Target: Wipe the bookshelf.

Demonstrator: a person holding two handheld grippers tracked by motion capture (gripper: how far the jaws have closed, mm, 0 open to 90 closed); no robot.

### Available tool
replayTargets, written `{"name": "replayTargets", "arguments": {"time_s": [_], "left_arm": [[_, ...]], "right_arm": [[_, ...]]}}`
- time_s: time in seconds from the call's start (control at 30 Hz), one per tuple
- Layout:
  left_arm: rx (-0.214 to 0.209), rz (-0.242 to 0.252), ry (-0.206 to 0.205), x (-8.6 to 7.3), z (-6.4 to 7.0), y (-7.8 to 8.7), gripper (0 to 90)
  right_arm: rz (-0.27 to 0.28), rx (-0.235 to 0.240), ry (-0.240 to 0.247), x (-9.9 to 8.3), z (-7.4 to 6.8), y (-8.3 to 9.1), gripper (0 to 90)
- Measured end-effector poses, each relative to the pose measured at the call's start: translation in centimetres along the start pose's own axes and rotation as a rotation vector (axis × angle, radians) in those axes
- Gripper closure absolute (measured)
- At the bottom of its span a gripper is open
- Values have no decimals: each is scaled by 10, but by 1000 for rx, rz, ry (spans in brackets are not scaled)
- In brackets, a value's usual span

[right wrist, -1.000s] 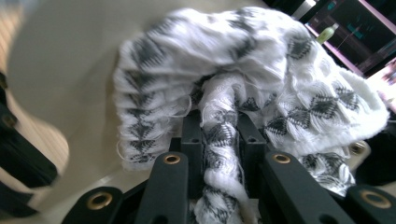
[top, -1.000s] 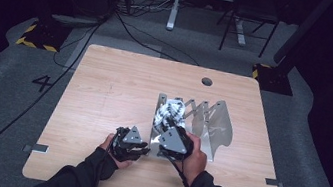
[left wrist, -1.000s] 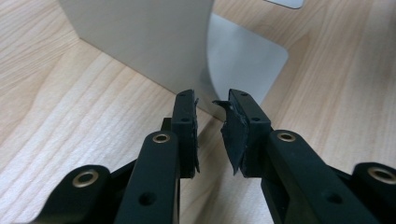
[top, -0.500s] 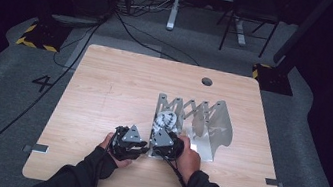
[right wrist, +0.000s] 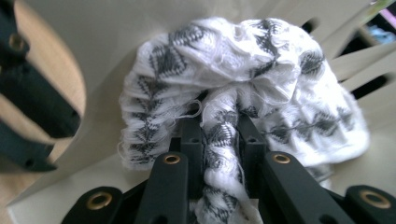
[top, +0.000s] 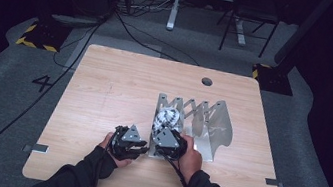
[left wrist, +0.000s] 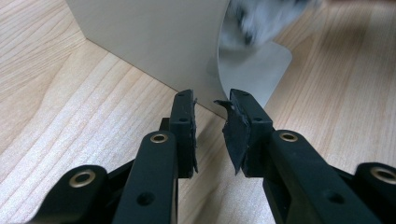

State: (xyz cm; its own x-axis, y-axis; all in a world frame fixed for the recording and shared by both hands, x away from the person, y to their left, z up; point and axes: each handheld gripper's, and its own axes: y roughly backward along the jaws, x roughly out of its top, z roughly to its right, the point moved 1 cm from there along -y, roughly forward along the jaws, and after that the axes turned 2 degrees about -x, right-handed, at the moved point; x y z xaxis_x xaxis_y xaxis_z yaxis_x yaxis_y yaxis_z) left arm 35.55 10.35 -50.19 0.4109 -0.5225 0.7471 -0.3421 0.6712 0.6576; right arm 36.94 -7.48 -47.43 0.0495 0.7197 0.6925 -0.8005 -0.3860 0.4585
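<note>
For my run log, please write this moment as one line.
right tongs: shut on patterned cloth | cloth: in metal rack, first slot | left tongs: open, at rack's front edge

My overhead cam sits above the near edge, looking forward and down over the whole table [top: 103, 93], pretty far off. The left gripper cam looks along its jaws, super close to the rack [left wrist: 154, 42]. The right gripper cam's jammed against the cloth [right wrist: 243, 88]. All three share that rack corner.
</note>
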Motion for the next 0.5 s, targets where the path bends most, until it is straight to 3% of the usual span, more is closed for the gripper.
{"name": "replayTargets", "arguments": {"time_s": [0.27,0.4,0.5], "left_arm": [[-4,0,6,0,0,-1,722],[-8,-5,5,-1,0,-1,719],[-13,-3,11,-1,1,-1,718]], "right_arm": [[97,-106,-26,22,23,23,774],[122,-118,-54,29,32,26,774],[103,-94,-35,28,29,22,773]]}}
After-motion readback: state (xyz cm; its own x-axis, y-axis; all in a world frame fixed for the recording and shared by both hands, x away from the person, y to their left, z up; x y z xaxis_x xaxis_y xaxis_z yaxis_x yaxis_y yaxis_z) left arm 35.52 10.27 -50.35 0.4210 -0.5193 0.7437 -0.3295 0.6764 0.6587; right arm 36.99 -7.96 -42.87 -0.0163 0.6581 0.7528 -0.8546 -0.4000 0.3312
